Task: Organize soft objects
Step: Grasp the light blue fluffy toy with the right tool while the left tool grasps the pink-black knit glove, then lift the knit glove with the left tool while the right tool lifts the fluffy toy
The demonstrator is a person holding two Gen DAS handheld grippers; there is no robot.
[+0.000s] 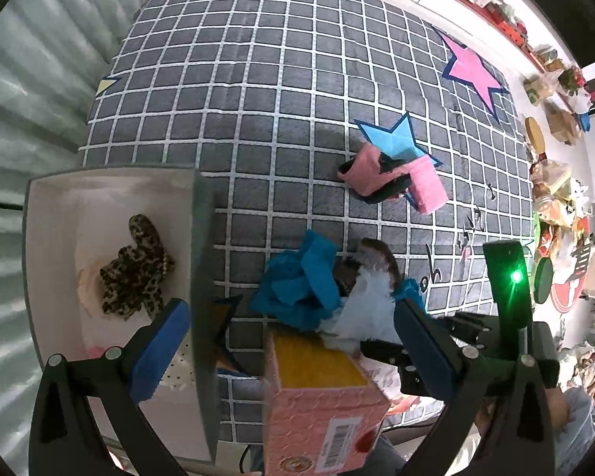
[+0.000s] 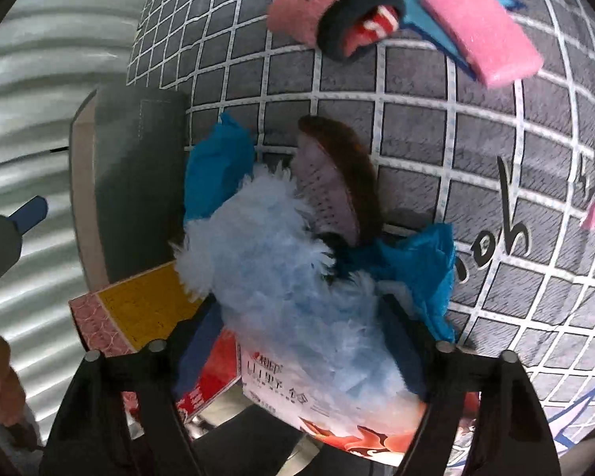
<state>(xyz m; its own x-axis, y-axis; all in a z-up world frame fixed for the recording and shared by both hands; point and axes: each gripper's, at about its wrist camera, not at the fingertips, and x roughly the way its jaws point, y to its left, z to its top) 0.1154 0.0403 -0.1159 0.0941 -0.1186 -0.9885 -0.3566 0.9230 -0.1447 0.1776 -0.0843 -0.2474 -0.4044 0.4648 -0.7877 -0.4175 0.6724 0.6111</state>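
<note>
The fluffy light-blue plush item (image 2: 293,289) lies between the fingers of the right gripper (image 2: 301,353), resting on a heap with crumpled blue cloth (image 2: 218,166) and a brown-edged, slipper-like piece (image 2: 337,182), partly on top of a pink-and-yellow carton (image 2: 139,309) at the near edge of the grid-patterned mat (image 2: 416,119). The fur bulges around both fingers, so the jaws look closed on it, though the long pile hides the pads and I cannot be sure how firmly they bite.

The left gripper (image 1: 285,341) stands open and holds nothing, straddling the wall of the white box (image 1: 51,190), where a leopard-print fabric piece (image 1: 135,273) already sits. From the left wrist view the right gripper (image 1: 448,341) shows reaching into the same heap.

Further out on the mat lie a pink-and-black slipper (image 1: 367,172) and a pink sponge block (image 1: 428,184), touching each other, over a blue star print.

The step in hand appears to be taking the plush item from the pile. Next it likely needs a secure hold, a lift clear of the tangled blue cloth without dragging it along, then a carry over the box wall and a release inside beside the leopard piece.
</note>
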